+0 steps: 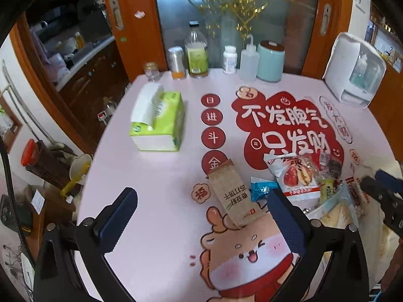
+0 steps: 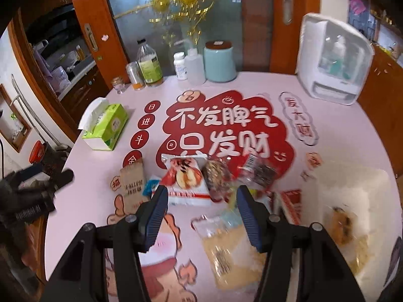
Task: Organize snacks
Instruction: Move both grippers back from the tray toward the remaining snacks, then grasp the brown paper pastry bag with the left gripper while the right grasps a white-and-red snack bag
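A pile of snack packets lies on the pink printed table [image 1: 156, 176]. It includes a brown cracker pack [image 1: 231, 196] [image 2: 132, 186], a small blue packet [image 1: 262, 188] [image 2: 151, 185], a white packet with red dates [image 1: 297, 176] [image 2: 187, 181], dark clear packets [image 2: 259, 173] and a yellowish clear bag [image 2: 229, 246]. A white bin [image 2: 352, 188] at the right holds a blurred snack. My left gripper [image 1: 201, 214] hovers open just short of the brown pack. My right gripper [image 2: 202, 214] is open above the clear bag, gripping nothing.
A green tissue pack [image 1: 158, 120] sits at the left of the table. Bottles and a pale blue canister [image 1: 270, 60] line the back edge. A white appliance [image 1: 352, 70] stands at the back right. The table's rounded edge drops off at the left, with clutter below.
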The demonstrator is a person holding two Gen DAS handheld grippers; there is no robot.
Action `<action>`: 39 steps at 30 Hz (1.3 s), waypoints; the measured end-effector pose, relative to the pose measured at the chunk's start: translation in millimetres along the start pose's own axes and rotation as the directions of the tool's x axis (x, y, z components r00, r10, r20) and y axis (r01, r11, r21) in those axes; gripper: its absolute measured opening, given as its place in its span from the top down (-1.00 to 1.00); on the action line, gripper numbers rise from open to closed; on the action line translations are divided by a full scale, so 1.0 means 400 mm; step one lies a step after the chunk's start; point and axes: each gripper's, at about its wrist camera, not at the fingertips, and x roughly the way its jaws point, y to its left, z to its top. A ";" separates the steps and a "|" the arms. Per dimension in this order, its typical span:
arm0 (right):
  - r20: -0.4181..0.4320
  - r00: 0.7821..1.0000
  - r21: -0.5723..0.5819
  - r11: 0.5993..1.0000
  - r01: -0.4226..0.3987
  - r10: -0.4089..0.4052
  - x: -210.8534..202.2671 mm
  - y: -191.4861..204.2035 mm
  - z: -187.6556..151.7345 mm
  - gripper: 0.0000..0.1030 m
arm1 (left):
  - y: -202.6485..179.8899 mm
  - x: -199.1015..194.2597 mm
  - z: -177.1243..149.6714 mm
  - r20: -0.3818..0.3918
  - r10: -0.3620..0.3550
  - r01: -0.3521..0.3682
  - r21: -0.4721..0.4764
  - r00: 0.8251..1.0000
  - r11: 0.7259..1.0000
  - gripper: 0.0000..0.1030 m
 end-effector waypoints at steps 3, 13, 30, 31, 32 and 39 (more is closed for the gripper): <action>-0.062 0.998 0.007 1.000 -0.025 0.025 0.095 0.011 0.039 -0.11 | -0.016 0.091 0.007 -0.039 0.024 -0.025 -0.005 0.999 1.000 -0.99; -0.230 0.972 -0.006 0.999 -0.046 0.044 0.342 0.046 0.077 -0.11 | -0.032 0.334 -0.012 -0.206 0.040 -0.051 -0.050 0.978 0.997 -0.99; -0.359 0.925 0.040 0.992 -0.117 0.123 0.382 0.018 0.025 0.18 | -0.077 0.458 -0.007 -0.312 0.030 -0.082 -0.154 0.950 0.985 -0.99; -0.357 0.925 0.043 0.992 -0.119 0.127 0.378 0.013 0.019 0.20 | -0.079 0.464 -0.008 -0.320 0.040 -0.094 -0.155 0.946 0.983 -0.99; -0.355 0.926 0.044 0.992 -0.121 0.129 0.372 0.009 0.011 0.20 | -0.084 0.472 -0.010 -0.333 0.058 -0.114 -0.151 0.941 0.982 -0.99; -0.337 0.933 0.030 0.992 -0.122 0.125 0.344 0.009 -0.022 0.25 | -0.086 0.445 -0.038 -0.317 0.012 -0.081 -0.205 0.948 0.975 -0.05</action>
